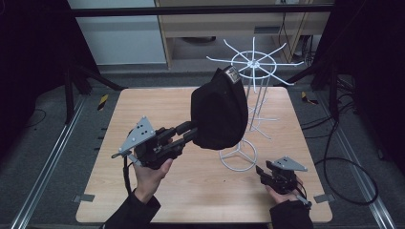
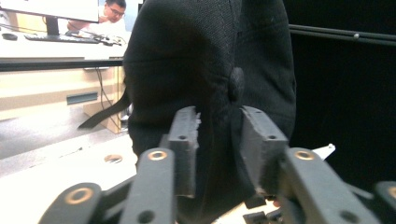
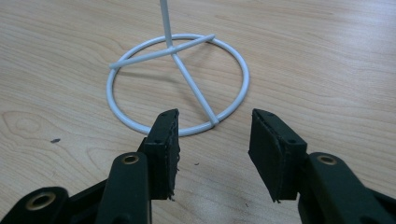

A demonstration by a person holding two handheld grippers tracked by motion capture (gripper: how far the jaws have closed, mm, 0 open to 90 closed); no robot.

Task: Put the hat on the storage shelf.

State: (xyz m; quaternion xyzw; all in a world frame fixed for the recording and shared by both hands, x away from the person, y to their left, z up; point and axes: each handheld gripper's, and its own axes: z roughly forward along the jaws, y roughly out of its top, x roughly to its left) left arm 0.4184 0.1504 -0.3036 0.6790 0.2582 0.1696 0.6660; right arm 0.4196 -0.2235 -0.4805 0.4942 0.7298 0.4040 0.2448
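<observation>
Hanging step: left gripper (image 1: 191, 132) fingers half-open, releasing black cap (image 1: 219, 109) at frame centre; right gripper (image 3: 214, 140) open, empty, near white rack (image 1: 253, 64) base; withdraw next.

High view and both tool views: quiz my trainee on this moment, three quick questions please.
1. Which tool has the black fabric cap between its jaws: A, left tool; B, right tool?
2. True or false: the right tool grips the white wire rack's round base ring.
3. What does the rack stand on?
Key: 1 A. 2 False; its jaws stand open, short of the ring. 3 The light wooden table.
</observation>
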